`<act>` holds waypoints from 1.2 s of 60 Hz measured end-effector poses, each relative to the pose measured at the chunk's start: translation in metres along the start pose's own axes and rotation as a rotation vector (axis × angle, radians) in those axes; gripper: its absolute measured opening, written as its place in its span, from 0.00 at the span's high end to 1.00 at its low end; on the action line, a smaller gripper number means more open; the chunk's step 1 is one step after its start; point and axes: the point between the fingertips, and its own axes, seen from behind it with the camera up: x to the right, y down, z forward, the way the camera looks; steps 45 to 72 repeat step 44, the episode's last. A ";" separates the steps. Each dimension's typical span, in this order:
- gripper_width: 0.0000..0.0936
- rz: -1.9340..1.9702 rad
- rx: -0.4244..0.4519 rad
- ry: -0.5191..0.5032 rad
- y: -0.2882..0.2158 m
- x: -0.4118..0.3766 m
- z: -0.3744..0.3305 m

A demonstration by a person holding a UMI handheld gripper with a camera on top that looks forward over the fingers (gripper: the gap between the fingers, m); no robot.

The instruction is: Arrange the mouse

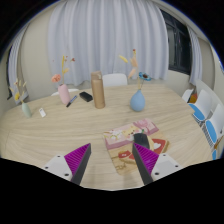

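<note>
Light wood makes up the counter [60, 130], which spreads wide under the tongs [113, 152]. The tongs are held low over its near side. Their two fingers are apart, with a clear gap between the purple-pink pads [78, 158], and they press on nothing.

In that gap, close to the right finger, lies a small pale thing with pink on it [124, 152]. It may be the mouse, but I cannot tell for sure. It rests on the counter by itself. I cannot tell which way it points or how its long side runs.

Just past the right finger lies a flat picture card [142, 127], a little tilted. To the right of that finger is a small white and orange thing [162, 148].

Farther off, near the middle of the counter, stands a little blue vase [137, 101]. To its left stands a brown tube [97, 85], upright. Beside the tube lies a small dark flat thing [85, 97], and left of that a pink thing [65, 94]. Two thin toy shapes stand at the far side, one at the left [65, 68] and one at the right [131, 62].

Blue and white boxes [206, 110] sit at the far right edge of the counter. A white chair [114, 78] is behind the counter, and pale curtains [110, 35] hang across the back.
</note>
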 end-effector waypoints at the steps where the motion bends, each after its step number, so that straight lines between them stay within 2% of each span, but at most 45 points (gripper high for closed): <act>1: 0.09 0.006 -0.004 -0.003 0.004 -0.007 -0.007; 11: 0.09 0.039 -0.042 -0.039 0.048 -0.069 -0.060; 23: 0.09 -0.038 -0.075 -0.072 0.091 -0.114 -0.085; 72: 0.09 -0.094 -0.067 -0.088 0.095 -0.126 -0.092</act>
